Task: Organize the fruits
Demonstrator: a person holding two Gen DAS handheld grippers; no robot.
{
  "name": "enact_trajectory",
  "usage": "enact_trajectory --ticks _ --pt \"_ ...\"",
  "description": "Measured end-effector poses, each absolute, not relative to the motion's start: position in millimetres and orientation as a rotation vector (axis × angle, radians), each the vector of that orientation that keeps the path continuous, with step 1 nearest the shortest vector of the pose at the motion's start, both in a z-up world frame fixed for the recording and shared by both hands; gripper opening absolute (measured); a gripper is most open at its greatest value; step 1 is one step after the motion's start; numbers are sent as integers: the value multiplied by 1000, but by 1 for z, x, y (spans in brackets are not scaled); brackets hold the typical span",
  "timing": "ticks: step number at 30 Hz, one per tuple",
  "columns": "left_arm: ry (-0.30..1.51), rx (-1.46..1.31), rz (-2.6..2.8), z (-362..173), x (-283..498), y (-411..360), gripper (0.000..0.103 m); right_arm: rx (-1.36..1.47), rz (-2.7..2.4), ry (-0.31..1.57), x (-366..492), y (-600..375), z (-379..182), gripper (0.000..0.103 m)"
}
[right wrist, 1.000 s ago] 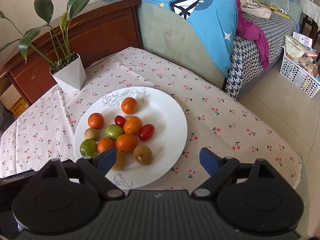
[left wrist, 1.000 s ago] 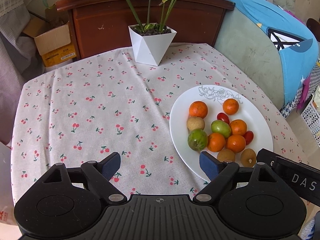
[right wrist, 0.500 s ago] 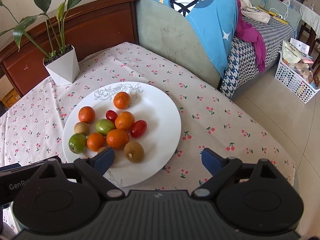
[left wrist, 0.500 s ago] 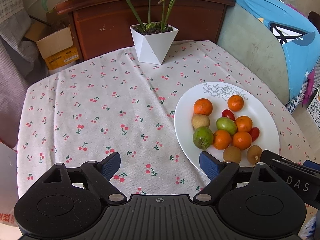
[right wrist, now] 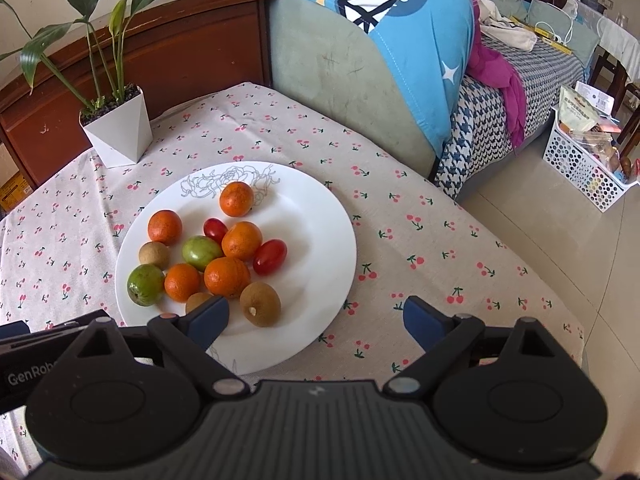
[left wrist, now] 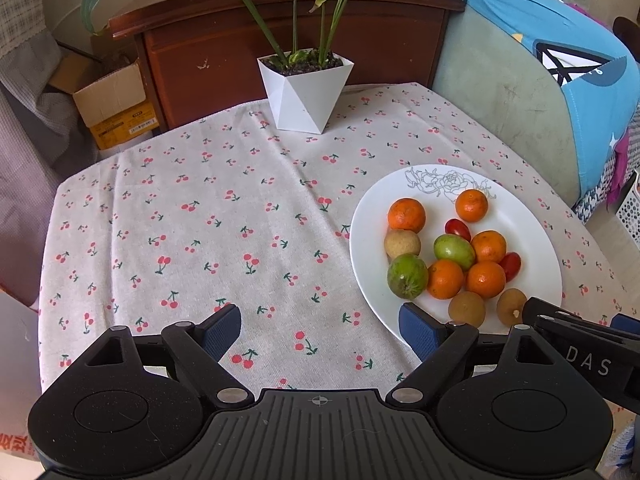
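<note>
Mixed fruits (right wrist: 224, 256) crowd the left half of a white plate (right wrist: 320, 240) on the cherry-print worktop (left wrist: 200, 220), just ahead of the empty, wide-open right claw (right wrist: 316, 320); the left claw (left wrist: 320, 330), equally open and empty, hovers beside the plate, farther off

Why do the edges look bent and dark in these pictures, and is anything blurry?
Left wrist view: the lens bows the table edges and darkens the corners; the plate is sharp. Right wrist view: same curving, soft daylight, faint shadows under the fruit, no glare.
</note>
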State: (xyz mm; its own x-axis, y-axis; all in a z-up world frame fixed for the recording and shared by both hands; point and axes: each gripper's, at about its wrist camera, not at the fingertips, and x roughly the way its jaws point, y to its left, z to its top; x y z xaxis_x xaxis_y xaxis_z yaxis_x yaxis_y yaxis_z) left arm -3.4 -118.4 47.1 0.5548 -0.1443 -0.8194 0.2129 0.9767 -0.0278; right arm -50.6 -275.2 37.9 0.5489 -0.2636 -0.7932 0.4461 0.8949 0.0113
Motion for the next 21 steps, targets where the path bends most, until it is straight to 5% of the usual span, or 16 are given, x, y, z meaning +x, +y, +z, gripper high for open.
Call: enact_trajectory --ticks 21 --pt "922 83 -187 55 -10 -97 95 250 -342 905 -49 -263 32 94"
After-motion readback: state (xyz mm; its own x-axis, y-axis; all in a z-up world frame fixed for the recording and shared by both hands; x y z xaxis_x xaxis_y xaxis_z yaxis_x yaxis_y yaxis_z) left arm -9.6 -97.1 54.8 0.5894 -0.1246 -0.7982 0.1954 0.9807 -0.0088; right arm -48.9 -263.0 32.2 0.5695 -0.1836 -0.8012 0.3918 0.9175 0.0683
